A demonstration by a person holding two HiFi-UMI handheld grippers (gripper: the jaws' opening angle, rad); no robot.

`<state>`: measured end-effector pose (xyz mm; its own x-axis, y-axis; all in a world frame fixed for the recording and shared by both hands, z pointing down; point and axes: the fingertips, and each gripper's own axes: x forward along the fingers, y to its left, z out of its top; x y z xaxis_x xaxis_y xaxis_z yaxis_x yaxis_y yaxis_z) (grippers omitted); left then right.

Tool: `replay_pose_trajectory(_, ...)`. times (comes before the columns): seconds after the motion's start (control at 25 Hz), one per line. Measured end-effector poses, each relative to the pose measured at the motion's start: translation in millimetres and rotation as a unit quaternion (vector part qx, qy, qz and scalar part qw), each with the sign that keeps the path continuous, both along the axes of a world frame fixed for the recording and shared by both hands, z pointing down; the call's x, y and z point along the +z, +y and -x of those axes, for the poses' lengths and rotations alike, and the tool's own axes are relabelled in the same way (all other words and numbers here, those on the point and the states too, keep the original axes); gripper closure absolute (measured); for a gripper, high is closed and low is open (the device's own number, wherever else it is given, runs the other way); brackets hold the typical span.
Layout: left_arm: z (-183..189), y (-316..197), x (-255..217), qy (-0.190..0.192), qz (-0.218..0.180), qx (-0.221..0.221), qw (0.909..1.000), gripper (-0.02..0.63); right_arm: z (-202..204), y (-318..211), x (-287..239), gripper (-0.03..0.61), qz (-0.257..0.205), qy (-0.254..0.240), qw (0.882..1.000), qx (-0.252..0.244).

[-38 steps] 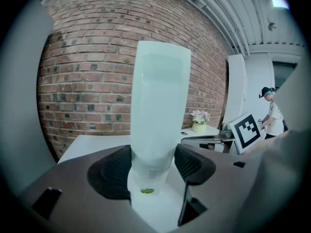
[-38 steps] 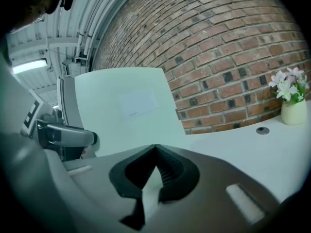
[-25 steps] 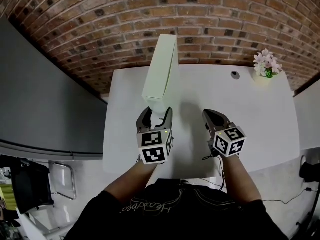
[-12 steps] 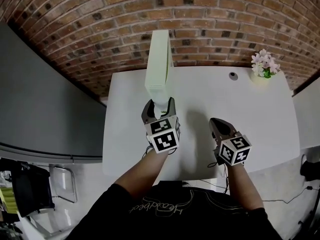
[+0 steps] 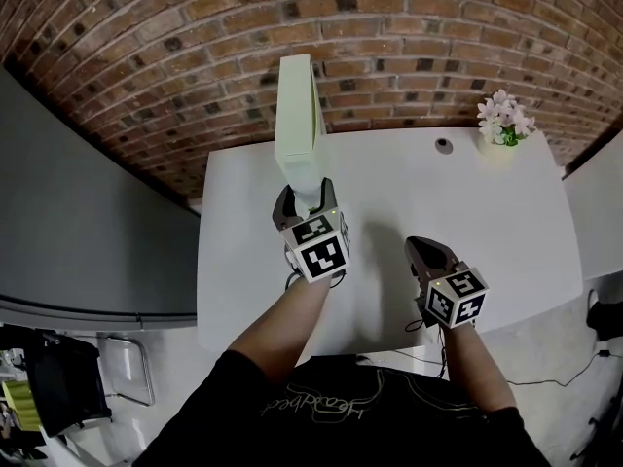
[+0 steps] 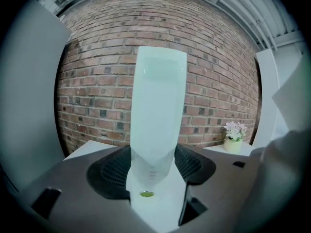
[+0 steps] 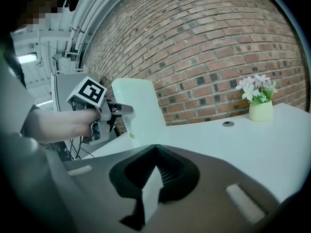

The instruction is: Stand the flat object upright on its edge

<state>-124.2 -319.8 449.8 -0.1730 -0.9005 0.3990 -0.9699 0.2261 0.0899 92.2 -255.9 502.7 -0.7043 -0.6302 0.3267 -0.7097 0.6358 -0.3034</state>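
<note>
A pale green flat box (image 5: 297,115) stands tall on end over the white table (image 5: 487,212), left of centre. My left gripper (image 5: 305,197) is shut on its near lower part, jaws wide on both broad faces. In the left gripper view the box (image 6: 156,106) rises straight up between the jaws of the left gripper (image 6: 153,171). From the right gripper view the box (image 7: 138,110) reaches down to the tabletop; whether it touches is unclear. My right gripper (image 5: 423,249) hangs shut and empty near the table's front right, with nothing in the right gripper (image 7: 154,178).
A small pot of pale flowers (image 5: 501,125) stands at the table's far right corner, with a round cable hole (image 5: 444,146) beside it. A brick wall (image 5: 409,47) runs behind the table. A grey partition (image 5: 78,202) is at the left.
The box has tipped from a rightward lean to nearly straight up. My left gripper shifted slightly right with it. The right gripper drew back toward the table's near edge.
</note>
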Motion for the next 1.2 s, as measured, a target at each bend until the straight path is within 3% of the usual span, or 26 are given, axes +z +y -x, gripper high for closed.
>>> replay_pose_trajectory(0.48, 0, 0, -5, 0.021, 0.003, 0.031, 0.9993, 0.312, -12, 9, -11, 0.574, -0.006, -0.018, 1.0, 0.008)
replay_pose_trajectory(0.64, -2, 18, -18, 0.026, -0.013, 0.056, 0.998, 0.299, -18, 18, -25, 0.574, -0.008, -0.061, 0.998, -0.001)
replay_pose_trajectory(0.76, -15, 45, -29, 0.066, -0.02, 0.103, 0.9923, 0.299, -24, 30, -46, 0.574, -0.012, -0.096, 0.995, -0.02)
replay_pose_trajectory(0.84, -32, 68, -35, 0.102, -0.018, 0.157, 0.9821, 0.301, -26, 44, -65, 0.574, -0.012, -0.124, 0.991, -0.041)
replay_pose_trajectory(0.96, -69, 113, -43, 0.15, -0.01, 0.253, 0.9559, 0.314, -24, 75, -98, 0.574, -0.007, -0.166, 0.981, -0.099)
replay_pose_trajectory(1.04, -95, 147, -47, 0.176, -0.01, 0.313, 0.9333, 0.333, -21, 101, -114, 0.574, -0.01, -0.172, 0.975, -0.144)
replay_pose_trajectory(1.2, -135, 216, -70, 0.234, -0.022, 0.42, 0.8767, 0.407, -11, 149, -140, 0.574, -0.025, -0.185, 0.96, -0.209)
